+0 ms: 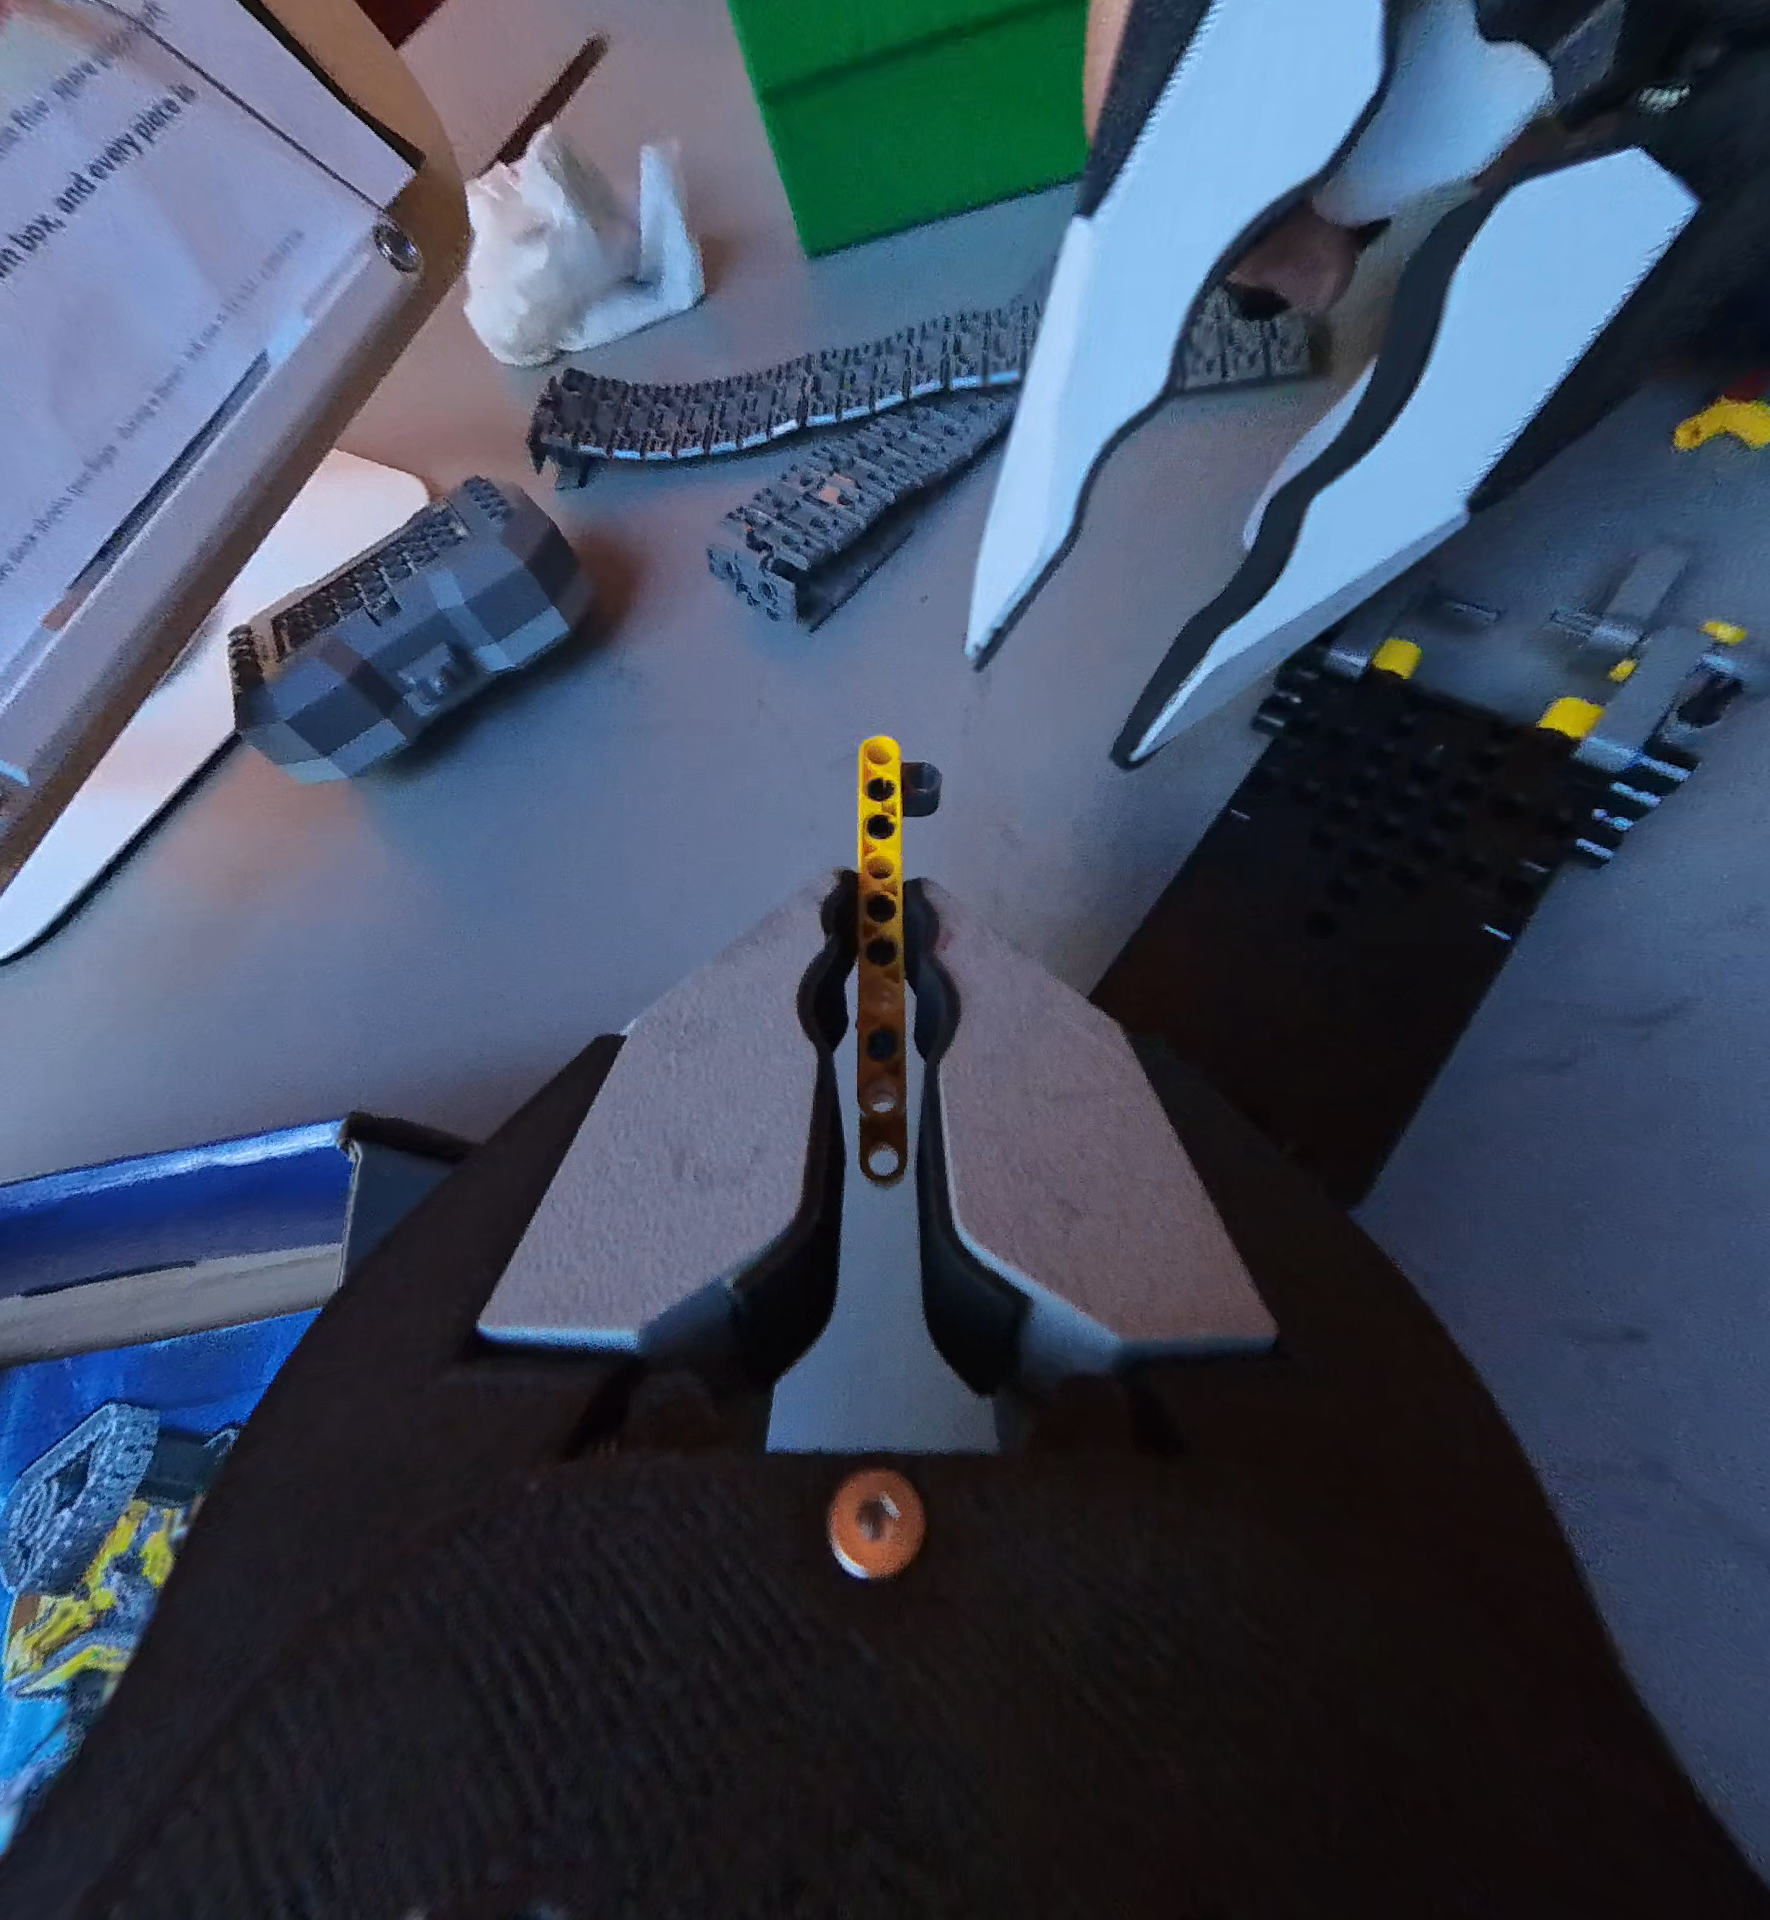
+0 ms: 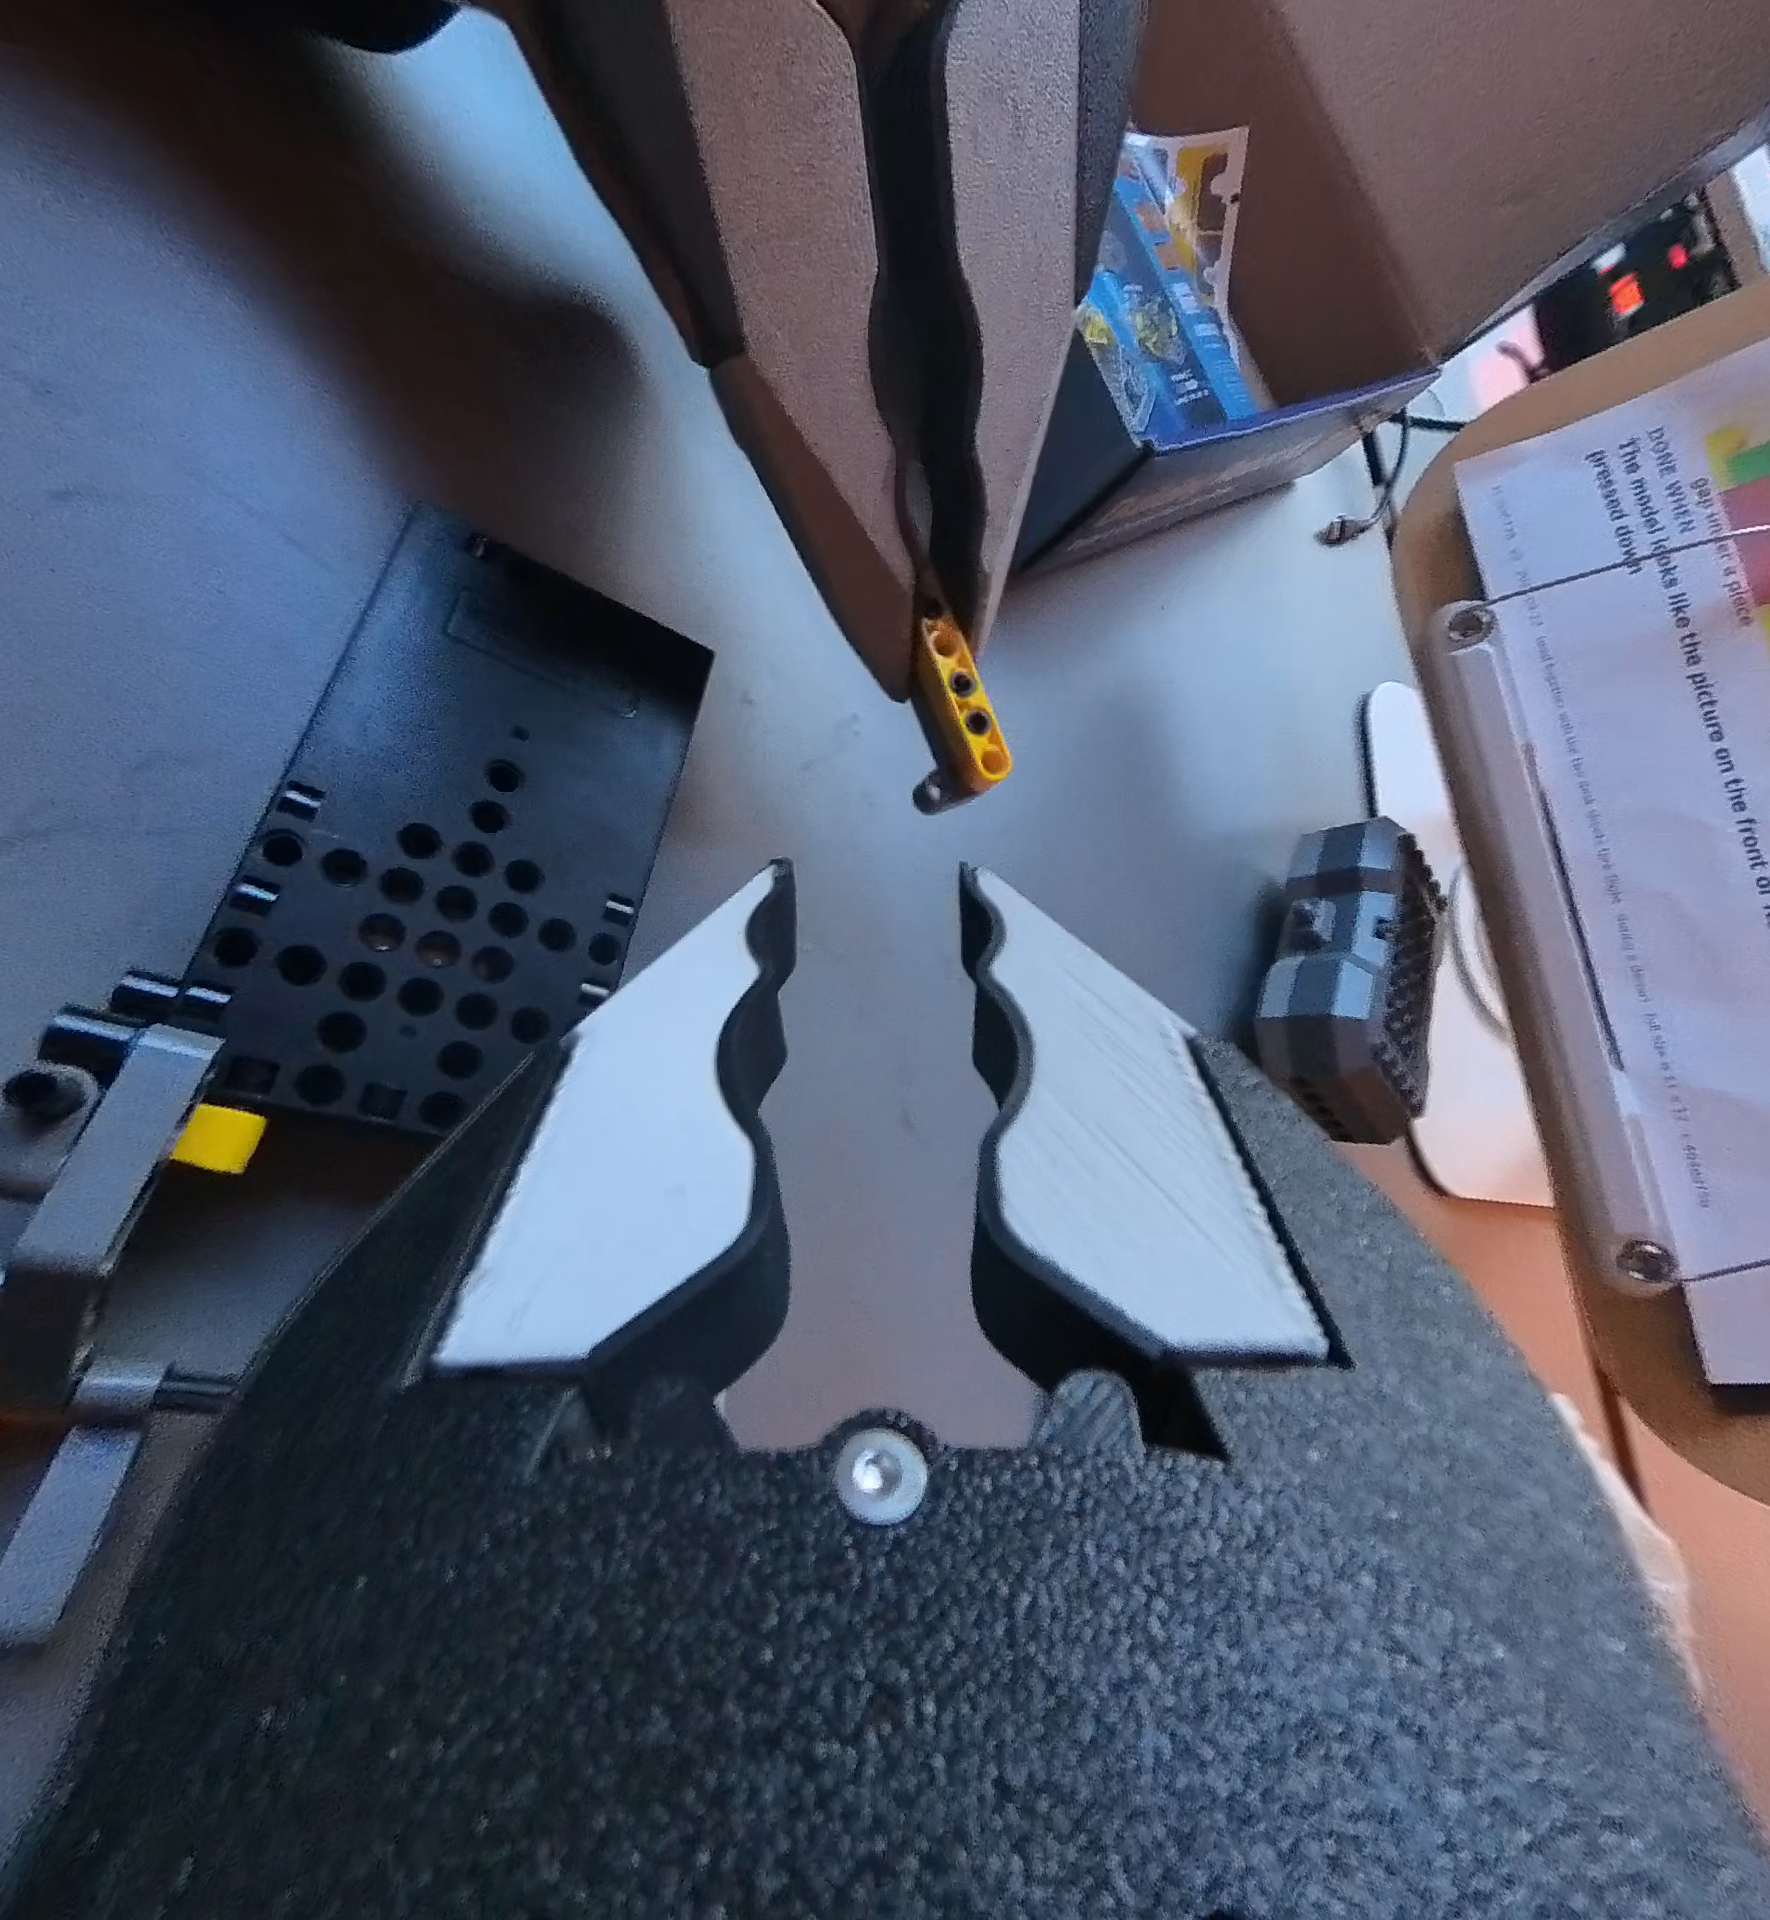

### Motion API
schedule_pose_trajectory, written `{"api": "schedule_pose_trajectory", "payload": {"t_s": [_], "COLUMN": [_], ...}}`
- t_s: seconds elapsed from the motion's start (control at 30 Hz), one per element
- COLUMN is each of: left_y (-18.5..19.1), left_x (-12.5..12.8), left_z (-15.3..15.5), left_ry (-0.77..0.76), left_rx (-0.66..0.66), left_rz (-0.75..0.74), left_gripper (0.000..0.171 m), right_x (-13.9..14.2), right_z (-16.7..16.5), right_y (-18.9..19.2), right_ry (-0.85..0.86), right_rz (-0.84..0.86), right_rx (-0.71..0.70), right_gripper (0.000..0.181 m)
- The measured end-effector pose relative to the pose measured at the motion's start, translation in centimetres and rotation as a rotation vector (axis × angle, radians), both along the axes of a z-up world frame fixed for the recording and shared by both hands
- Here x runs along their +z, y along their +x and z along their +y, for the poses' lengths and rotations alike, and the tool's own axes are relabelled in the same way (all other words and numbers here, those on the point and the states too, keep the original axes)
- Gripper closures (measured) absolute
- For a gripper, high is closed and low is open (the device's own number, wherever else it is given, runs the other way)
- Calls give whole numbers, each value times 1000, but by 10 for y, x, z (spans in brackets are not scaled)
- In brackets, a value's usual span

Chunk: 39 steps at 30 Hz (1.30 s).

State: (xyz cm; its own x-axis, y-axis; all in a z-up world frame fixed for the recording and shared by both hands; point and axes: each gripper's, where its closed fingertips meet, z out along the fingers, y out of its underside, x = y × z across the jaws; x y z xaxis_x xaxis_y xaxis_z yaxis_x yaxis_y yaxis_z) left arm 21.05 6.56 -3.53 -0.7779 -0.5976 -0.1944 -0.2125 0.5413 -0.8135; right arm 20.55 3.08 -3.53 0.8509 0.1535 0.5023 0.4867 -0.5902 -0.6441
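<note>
**Yellow beam pinched by the left fingers, right fingers spread just beyond its free end**

Nearest the left wrist camera, the left gripper (image 1: pixel 879 894) is seen pressed onto a yellow beam with holes (image 1: pixel 881 821). The beam is held along its length between the two fingers, its long axis running toward 12 o'clock, and its free end juts out past the fingertips. A small grey connector (image 1: pixel 925 781) is seen at that free end, on the 1 o'clock side.

In the right wrist view the right gripper (image 2: pixel 876 883) is seen with its fingers spread and nothing between them. The beam (image 2: pixel 964 707) lies at 12 o'clock from them, just beyond the fingertips and apart from them, pointing down toward the gap, with the connector (image 2: pixel 938 792) at the near tip. The two grippers are thus set roughly nose to nose, the beam's axis close to the line between them. In the left view the right gripper (image 1: pixel 1057 707) is seen at 1 o'clock, above the grey worktop (image 1: pixel 652 883).

A black perforated plate (image 1: pixel 1400 790) with grey and yellow parts is seen at 3 o'clock in the left view. Dark track links (image 1: pixel 787 400) and a grey block assembly (image 1: pixel 413 634) lie at 11 o'clock, and a blue box (image 1: pixel 81 1455) at 8 o'clock.
</note>
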Motion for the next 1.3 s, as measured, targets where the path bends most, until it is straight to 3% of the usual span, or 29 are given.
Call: {"api": "schedule_pose_trajectory", "payload": {"t_s": [0.17,0.37,0.73,1.13,1.3], "left_y": [-2,-4,-14,-27,-43], "left_x": [5,-3,38,57,74], "left_z": [-7,-14,-23,-30,-36], "left_ry": [116,173,43,-88,-304], "left_rx": [-50,-79,-178,-245,-368], "left_rz": [-166,-199,-435,-487,-440], "left_gripper": [167,166,166,166,166], "right_x": [6,6,28,46,71], "right_z": [8,5,1,4,6], "right_y": [2,8,8,-4,-28], "right_ry": [26,35,138,243,387], "right_rz": [-115,-105,-84,-24,115], "right_rx": [-13,-34,-33,18,121], "right_gripper": [156,154,153,160,178]}}
